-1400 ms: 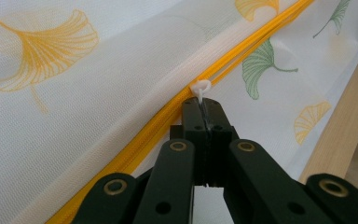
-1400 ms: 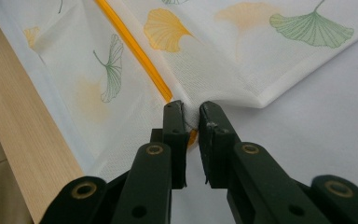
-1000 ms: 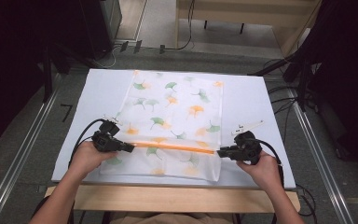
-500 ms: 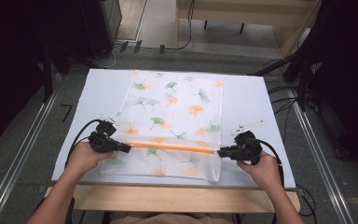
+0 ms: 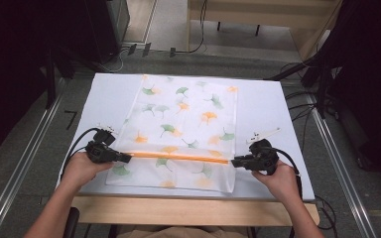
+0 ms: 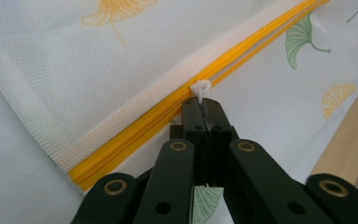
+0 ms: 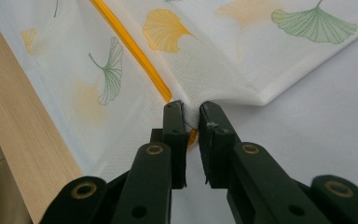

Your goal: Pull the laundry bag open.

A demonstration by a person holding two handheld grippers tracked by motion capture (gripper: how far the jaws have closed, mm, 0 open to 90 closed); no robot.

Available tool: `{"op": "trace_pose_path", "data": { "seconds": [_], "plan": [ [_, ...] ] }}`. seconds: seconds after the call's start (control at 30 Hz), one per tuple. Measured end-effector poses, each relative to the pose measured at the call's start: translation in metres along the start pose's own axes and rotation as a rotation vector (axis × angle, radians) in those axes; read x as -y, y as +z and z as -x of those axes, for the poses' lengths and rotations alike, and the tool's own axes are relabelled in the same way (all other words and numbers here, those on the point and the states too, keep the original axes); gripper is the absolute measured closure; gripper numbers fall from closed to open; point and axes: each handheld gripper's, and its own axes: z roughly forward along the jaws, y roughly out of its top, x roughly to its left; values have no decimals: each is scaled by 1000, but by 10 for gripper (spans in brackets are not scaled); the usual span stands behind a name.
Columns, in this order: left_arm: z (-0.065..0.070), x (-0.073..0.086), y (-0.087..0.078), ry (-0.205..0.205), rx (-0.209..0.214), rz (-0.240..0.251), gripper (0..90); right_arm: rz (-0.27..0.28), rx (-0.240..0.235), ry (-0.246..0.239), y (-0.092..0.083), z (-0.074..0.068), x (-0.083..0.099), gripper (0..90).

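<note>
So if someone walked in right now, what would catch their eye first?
Probably the white mesh bag printed with green and orange ginkgo leaves, lying flat on the pale blue table. Next, its orange zipper running across near the front edge. The left tool is shut on the white zipper pull at one end, and the right tool pinches the bag's edge at the zipper's other end.

Both claws (image 5: 124,158) (image 5: 236,162) clamped, facing inward
</note>
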Motion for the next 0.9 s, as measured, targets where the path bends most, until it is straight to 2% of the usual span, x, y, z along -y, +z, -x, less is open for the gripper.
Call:
{"op": "trace_pose_path", "data": {
  "seconds": [0.37,0.53,0.9],
  "plan": [
    [-4,1,-3,-24,8,9,900,-3,-1,4,0,0,0,830],
    [-6,4,-4,-22,-6,-1,900,-4,-3,4,0,0,0,830],
    [-13,13,-12,-47,-15,14,900,-3,0,-2,1,1,0,830]
  ]
}}
